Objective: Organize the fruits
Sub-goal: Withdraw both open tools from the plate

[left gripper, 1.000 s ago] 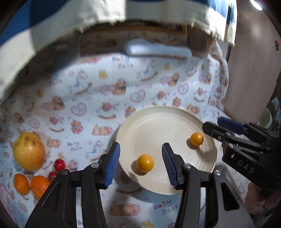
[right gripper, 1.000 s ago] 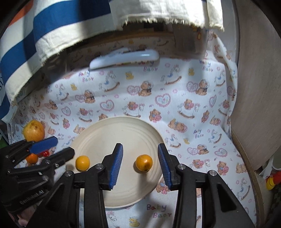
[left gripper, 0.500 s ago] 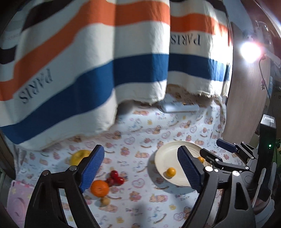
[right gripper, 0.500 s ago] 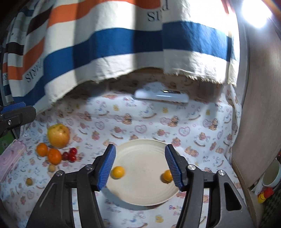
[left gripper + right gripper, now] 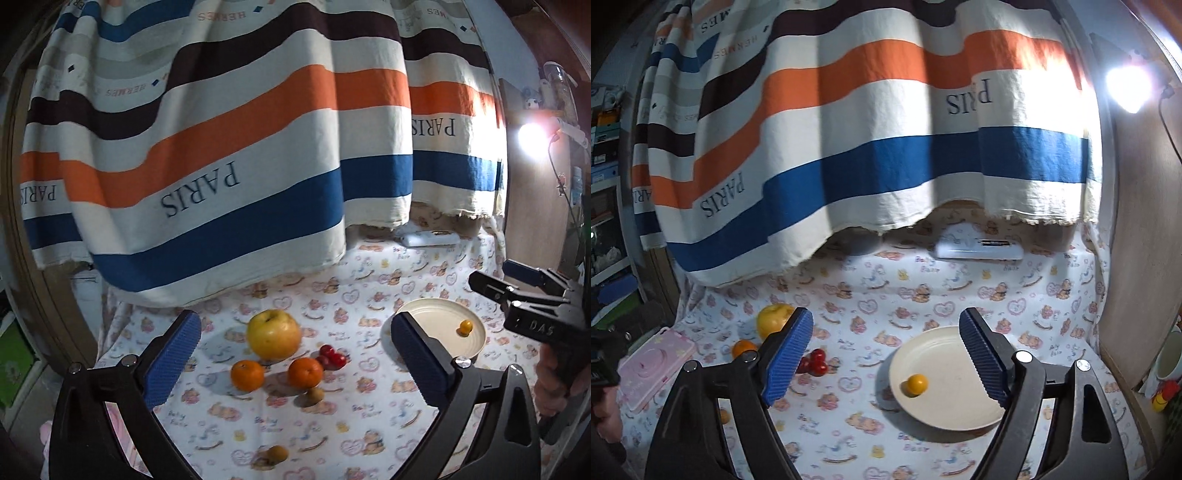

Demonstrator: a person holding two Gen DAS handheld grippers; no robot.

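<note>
A cream plate (image 5: 436, 316) (image 5: 956, 406) lies on the bear-print cloth with a small orange fruit (image 5: 465, 326) (image 5: 917, 384) on it. To its left lie a yellow apple (image 5: 273, 334) (image 5: 772, 317), two oranges (image 5: 247, 374) (image 5: 305, 372), red cherry tomatoes (image 5: 331, 356) (image 5: 816, 361) and two small brown fruits (image 5: 314, 395) (image 5: 276, 453). My left gripper (image 5: 295, 358) is open and empty, raised above the fruit pile. My right gripper (image 5: 886, 354) is open and empty, raised above the plate's left edge; it also shows in the left wrist view (image 5: 517, 284).
A striped blanket (image 5: 229, 155) hangs over the back of the table. A white device (image 5: 979, 249) lies at the back. A pink box (image 5: 653, 365) sits at the left edge. A wooden panel (image 5: 1145, 258) bounds the right side, with a cup (image 5: 1171, 354) beyond it.
Both grippers have pulled back and up from the plate and opened wide. The left wrist view has swung left over the fruit pile. One small orange fruit now shows on the plate, not two.
</note>
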